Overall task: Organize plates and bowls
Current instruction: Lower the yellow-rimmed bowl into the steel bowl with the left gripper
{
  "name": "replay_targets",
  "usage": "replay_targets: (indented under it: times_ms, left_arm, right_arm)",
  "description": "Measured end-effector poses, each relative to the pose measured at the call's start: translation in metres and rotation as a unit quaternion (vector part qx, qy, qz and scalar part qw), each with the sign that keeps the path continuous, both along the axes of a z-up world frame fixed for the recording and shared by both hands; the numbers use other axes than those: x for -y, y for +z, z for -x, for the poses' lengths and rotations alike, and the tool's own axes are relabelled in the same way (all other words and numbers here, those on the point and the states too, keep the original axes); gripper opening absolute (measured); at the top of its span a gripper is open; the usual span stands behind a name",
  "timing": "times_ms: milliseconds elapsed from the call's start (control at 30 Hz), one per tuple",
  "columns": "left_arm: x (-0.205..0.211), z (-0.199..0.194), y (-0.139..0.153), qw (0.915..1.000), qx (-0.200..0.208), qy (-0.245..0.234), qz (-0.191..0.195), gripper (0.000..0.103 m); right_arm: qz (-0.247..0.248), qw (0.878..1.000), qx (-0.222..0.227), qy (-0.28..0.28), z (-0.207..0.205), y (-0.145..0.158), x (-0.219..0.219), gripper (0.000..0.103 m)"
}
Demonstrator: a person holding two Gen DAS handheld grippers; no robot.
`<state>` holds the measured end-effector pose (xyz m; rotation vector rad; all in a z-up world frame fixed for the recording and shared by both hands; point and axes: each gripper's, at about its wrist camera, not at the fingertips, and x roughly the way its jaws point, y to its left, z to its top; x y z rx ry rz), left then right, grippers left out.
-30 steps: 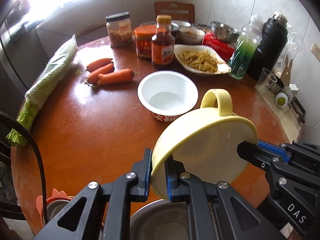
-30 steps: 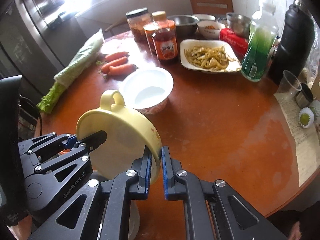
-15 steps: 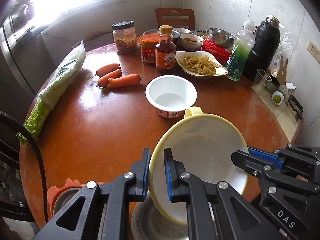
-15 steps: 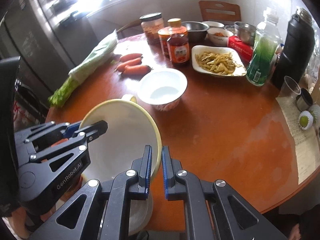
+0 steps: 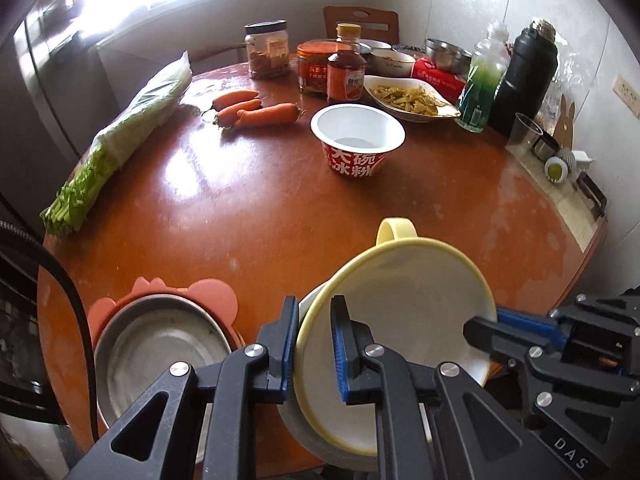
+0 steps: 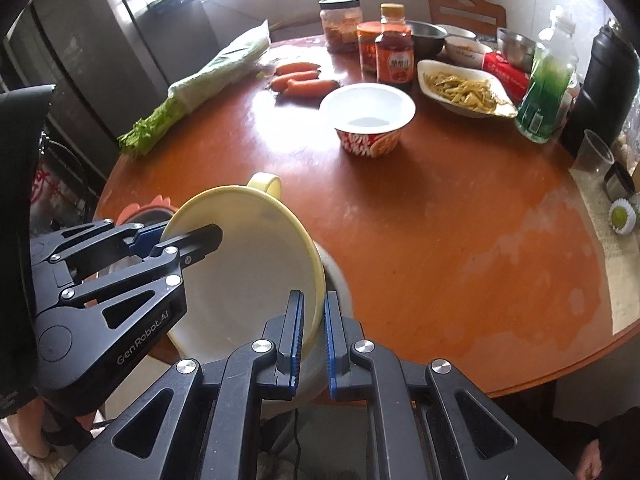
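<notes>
A yellow bowl point(image 5: 400, 320) with a loop handle hangs tilted over the table's near edge, its lower side resting in a pale bowl point(image 5: 304, 432) beneath it. My left gripper point(image 5: 314, 348) has the yellow rim between its pads, and its jaws are opening. My right gripper point(image 6: 314, 320) is shut on the opposite rim of the yellow bowl point(image 6: 240, 272). Each gripper also shows in the other's view: the right gripper point(image 5: 486, 322) and the left gripper point(image 6: 188, 236). A metal plate point(image 5: 160, 352) lies on a pink mat point(image 5: 192, 292) to the left.
On the round brown table point(image 5: 260, 220) stand a red-and-white paper bowl point(image 5: 356, 140), carrots point(image 5: 260, 114), bagged celery point(image 5: 132, 120), jars and a sauce bottle point(image 5: 346, 72), a dish of food point(image 5: 412, 98), a green bottle point(image 5: 480, 92) and a black flask point(image 5: 524, 76).
Both grippers have carried the yellow bowl back toward the near table edge and down onto the pale bowl. The metal plate and pink mat have come into view.
</notes>
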<state>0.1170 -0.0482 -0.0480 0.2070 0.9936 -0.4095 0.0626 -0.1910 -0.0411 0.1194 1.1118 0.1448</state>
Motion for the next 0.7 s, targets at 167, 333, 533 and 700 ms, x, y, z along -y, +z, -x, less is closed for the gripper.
replay_targets:
  times_ms: [167,333,533,700]
  left_arm:
    - [-0.006,0.007,-0.010,0.9999,0.002,0.008,0.009,0.015]
    - [-0.001,0.002,-0.023,1.0000,-0.006,0.006,-0.001,0.016]
    - [0.001,-0.004,-0.030,0.9999,-0.004,0.009,0.007,0.020]
    - [0.003,-0.006,-0.030,1.0000,0.000,0.008,0.003,0.022]
  right_arm:
    - [0.001,1.000,-0.013,0.006,0.004,-0.011,-0.006,0.010]
    - [0.011,1.000,-0.017,0.001,0.005,-0.015,-0.008,0.010]
    - [0.017,0.999,-0.026,0.006,0.006,-0.023,-0.010,0.010]
    - [0.016,0.999,-0.038,0.016,0.005,-0.032,-0.014,0.011]
